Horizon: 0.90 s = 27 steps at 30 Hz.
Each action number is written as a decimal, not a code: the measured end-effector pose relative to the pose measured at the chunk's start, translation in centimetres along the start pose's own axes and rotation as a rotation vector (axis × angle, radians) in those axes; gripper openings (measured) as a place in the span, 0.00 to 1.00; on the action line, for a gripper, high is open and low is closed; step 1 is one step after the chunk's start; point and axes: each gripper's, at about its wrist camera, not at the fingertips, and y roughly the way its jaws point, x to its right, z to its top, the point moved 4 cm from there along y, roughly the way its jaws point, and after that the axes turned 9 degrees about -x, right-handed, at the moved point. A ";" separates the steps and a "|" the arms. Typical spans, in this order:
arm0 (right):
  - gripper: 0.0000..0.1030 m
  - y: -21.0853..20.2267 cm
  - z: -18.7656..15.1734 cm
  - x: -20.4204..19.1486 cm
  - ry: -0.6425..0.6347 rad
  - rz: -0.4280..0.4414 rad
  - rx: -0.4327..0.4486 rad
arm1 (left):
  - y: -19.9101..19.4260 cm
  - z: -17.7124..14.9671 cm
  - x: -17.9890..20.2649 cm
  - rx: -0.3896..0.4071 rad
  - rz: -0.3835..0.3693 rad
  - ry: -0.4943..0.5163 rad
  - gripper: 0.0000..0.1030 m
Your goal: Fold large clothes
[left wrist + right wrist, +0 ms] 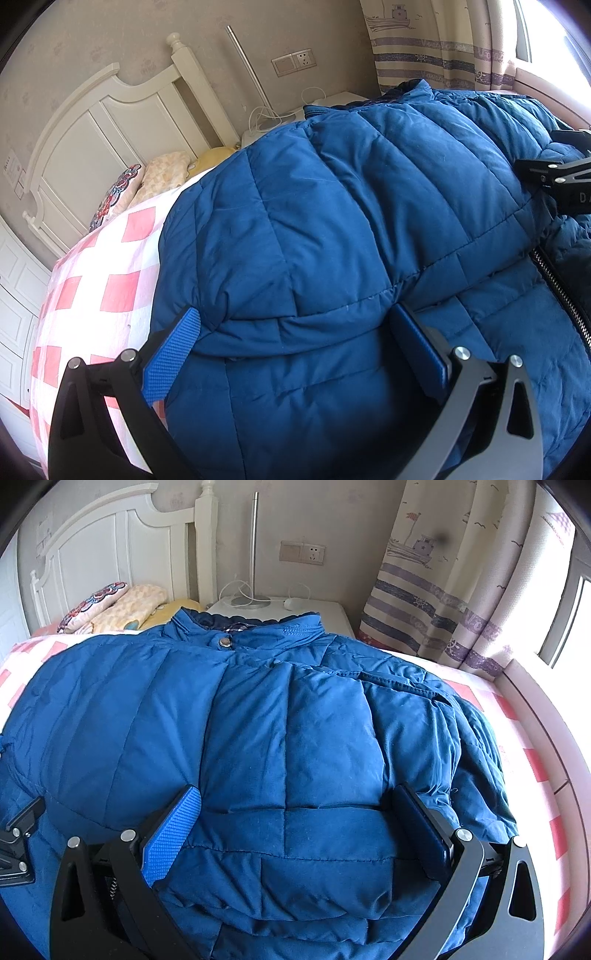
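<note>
Two grippers: both hover low over the near hem end of the jacket, side by side, each with jaws spread wide and nothing between them.
Left gripper (295, 354): released; its blue pads straddle a puffed quilted panel near the jacket's left edge, and whether they press the cloth I cannot tell.
Right gripper (297, 830): released as well; it straddles a quilted panel on the jacket's right half, just above the fabric.
Jacket (258, 720): a large blue quilted down coat lying on the bed (532, 738), covering most of the pink-and-white checked sheet in view.
Done so far: by my reading the sleeves appear already turned in over the body, since a seam line crosses the panels in the left view and a layered flap sits on the right side in the right view; the front looks closed at the snap (224, 642).
Zipper (561, 291): a stretch of teeth shows at the right edge of the left view, so part of the front edge lies exposed there.
Left to do: likely the lengthwise fold, hem brought up toward the collar, then flattening the bulk; no such fold shows yet.
Pointing: collar (247, 624) away from the grippers, toward the headboard (110, 535) and nightstand (314, 609); hem nearest the cameras.
Long axis: runs near to far, from hem to collar, roughly along the bed's length.
Beyond: pillows (110, 605) by the headboard, a curtain (461, 590) at the far right.
</note>
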 end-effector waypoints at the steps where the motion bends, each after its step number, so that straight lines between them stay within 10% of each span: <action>1: 0.95 -0.5 -0.1 0.1 -0.011 0.003 -0.029 | 0.0 0.0 0.0 0.000 0.001 0.000 0.98; 8: 0.95 -11.7 -7.5 0.2 -0.059 0.149 0.030 | 0.1 0.1 -0.1 -0.001 -0.008 -0.001 0.98; 14: 0.95 -10.6 -16.8 0.1 -0.128 0.119 -0.130 | -2.0 -1.9 -1.5 -0.022 -0.102 -0.087 0.93; 18: 0.95 -11.5 -20.7 1.4 -0.049 0.155 -0.114 | -8.0 -7.1 -0.6 0.036 -0.320 -0.101 0.98; 27: 0.95 -13.1 -23.3 -0.7 -0.097 0.080 -0.057 | -9.8 -14.6 3.7 -0.034 -0.273 -0.002 0.98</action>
